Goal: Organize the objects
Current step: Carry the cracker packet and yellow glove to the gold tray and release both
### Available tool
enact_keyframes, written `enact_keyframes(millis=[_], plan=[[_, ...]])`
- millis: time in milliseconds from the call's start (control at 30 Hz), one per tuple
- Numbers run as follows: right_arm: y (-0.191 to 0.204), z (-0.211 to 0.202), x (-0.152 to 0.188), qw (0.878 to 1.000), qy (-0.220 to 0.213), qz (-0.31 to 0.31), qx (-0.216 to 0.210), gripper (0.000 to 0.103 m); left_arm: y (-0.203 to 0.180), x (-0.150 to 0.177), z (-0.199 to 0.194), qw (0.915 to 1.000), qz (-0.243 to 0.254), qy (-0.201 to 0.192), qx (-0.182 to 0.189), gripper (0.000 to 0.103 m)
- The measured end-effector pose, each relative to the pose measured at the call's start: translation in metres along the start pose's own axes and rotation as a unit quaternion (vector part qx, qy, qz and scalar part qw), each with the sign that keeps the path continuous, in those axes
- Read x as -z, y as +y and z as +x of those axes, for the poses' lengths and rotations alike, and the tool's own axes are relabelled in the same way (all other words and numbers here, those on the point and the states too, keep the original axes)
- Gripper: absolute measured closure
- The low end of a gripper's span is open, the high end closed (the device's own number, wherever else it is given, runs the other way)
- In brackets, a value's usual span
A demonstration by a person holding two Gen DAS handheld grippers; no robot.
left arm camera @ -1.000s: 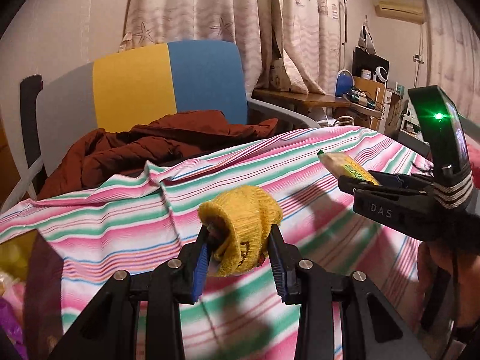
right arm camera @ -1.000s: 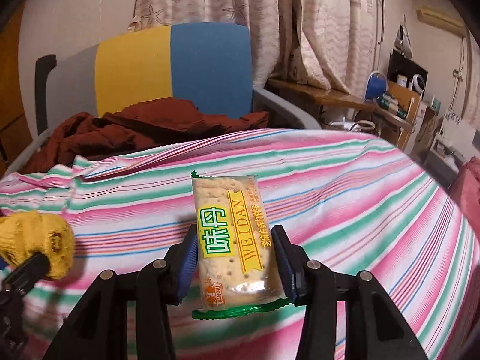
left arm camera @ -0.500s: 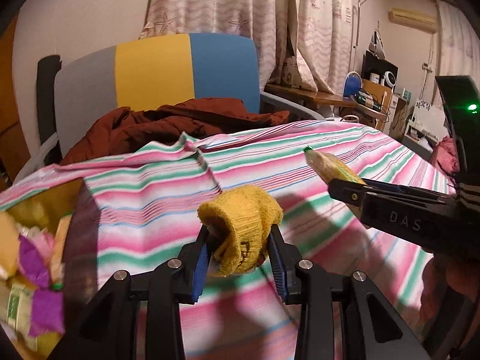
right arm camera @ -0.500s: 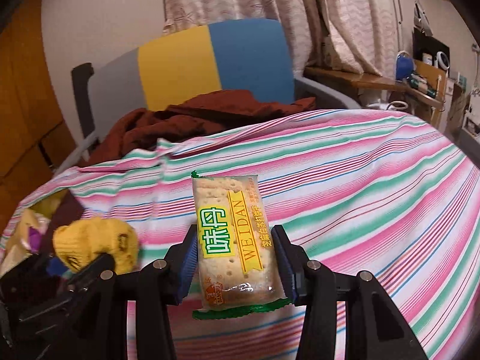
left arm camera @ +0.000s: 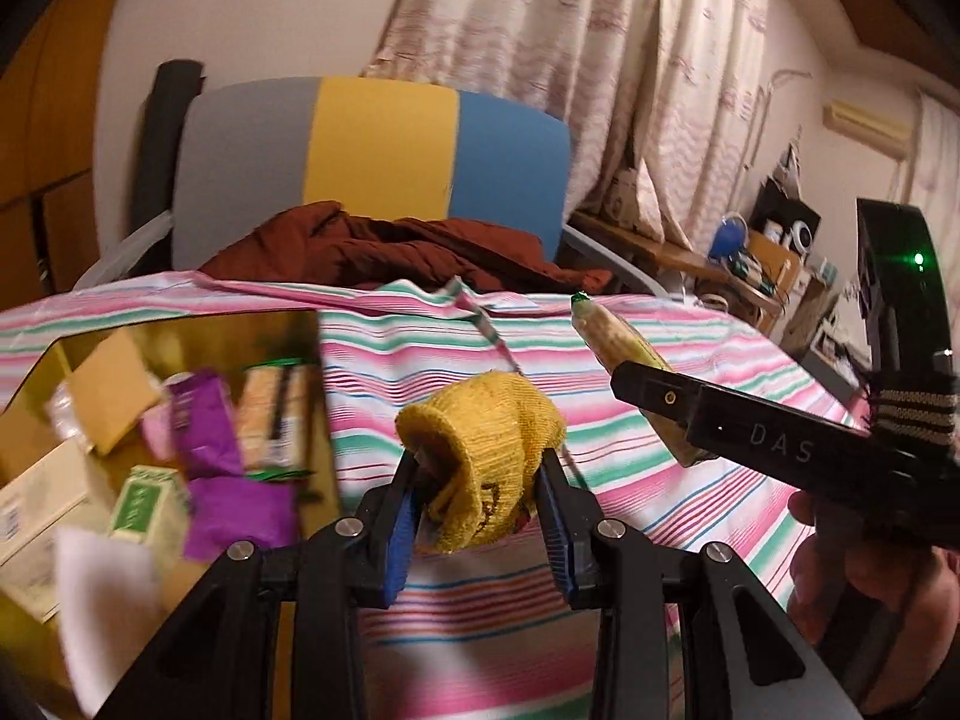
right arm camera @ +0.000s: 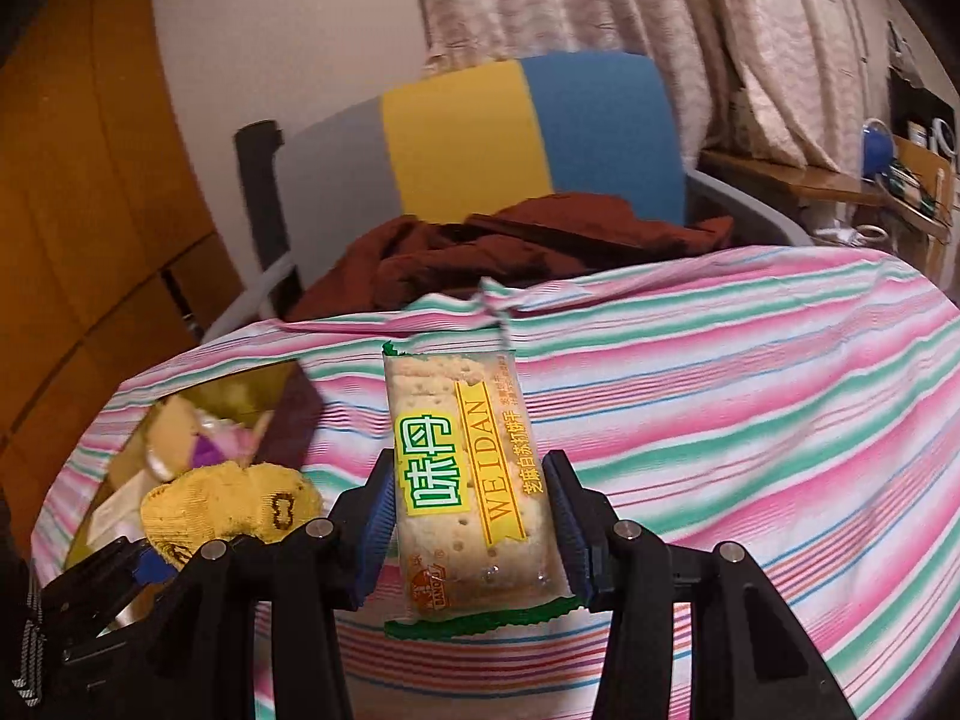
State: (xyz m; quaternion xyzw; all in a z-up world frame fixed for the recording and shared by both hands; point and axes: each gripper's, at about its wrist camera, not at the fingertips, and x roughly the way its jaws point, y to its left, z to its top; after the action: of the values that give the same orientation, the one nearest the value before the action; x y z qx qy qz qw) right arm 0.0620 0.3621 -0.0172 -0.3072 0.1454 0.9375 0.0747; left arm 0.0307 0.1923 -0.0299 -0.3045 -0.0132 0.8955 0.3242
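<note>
You are carrying two items toward the gold box point(left arm camera: 180, 324) at the left end of the table; judged from the layout, this is the transport step, with the drop-off not yet made.

The left gripper point(left arm camera: 480, 516) is clamped on a yellow sock point(left arm camera: 486, 450), a soft knitted roll bunched between the blue pads and bulging above them. It is hanging over the striped cloth point(left arm camera: 660, 480), just beside the box's right wall.

The right gripper point(right arm camera: 471, 522) is clamped on a cracker packet point(right arm camera: 465, 468), a flat, clear plastic wrapper with a yellow-green label and a crimped green end. It is standing upright between the pads, over the cloth and to the right of the box.

The box is shiny-walled and already crowded with cartons, purple wrappers and another cracker pack.

Next move, as a judgement:
1. Bring each item over the box opening before parting the jaws.
2. Lower the sock first; it will slump and settle wherever it lands.
3. Find a free gap for the stiff, brittle packet; avoid pressing it.
</note>
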Motion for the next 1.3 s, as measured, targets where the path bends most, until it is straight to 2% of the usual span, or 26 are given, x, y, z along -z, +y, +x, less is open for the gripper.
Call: enact_keyframes(millis=[267,500,600,833,1133,1300], plan=[[0.052,0.002,-0.003,0.998,0.013,-0.032,-0.051,0.055,0.048,-0.006,-0.044,0.9978,-0.048,-0.035,-0.028,0.066],[0.096,0.016,0.005,0.993,0.045,-0.058,-0.091,0.055,0.102,-0.026,-0.053,0.9924,-0.090,-0.050,-0.068,0.066],[0.111,0.021,0.009,0.990,0.064,-0.075,-0.103,0.055,0.126,-0.034,-0.051,0.9896,-0.104,-0.047,-0.087,0.066],[0.139,0.039,0.012,0.981,0.102,-0.097,-0.131,0.055,0.169,-0.043,-0.039,0.9854,-0.132,-0.017,-0.107,0.066],[0.164,0.068,0.007,0.974,0.135,-0.091,-0.155,0.055,0.192,-0.050,-0.020,0.9825,-0.162,0.015,-0.090,0.066],[0.166,0.089,-0.002,0.974,0.148,-0.059,-0.158,0.054,0.196,-0.053,-0.006,0.9825,-0.162,0.039,-0.082,0.066]])
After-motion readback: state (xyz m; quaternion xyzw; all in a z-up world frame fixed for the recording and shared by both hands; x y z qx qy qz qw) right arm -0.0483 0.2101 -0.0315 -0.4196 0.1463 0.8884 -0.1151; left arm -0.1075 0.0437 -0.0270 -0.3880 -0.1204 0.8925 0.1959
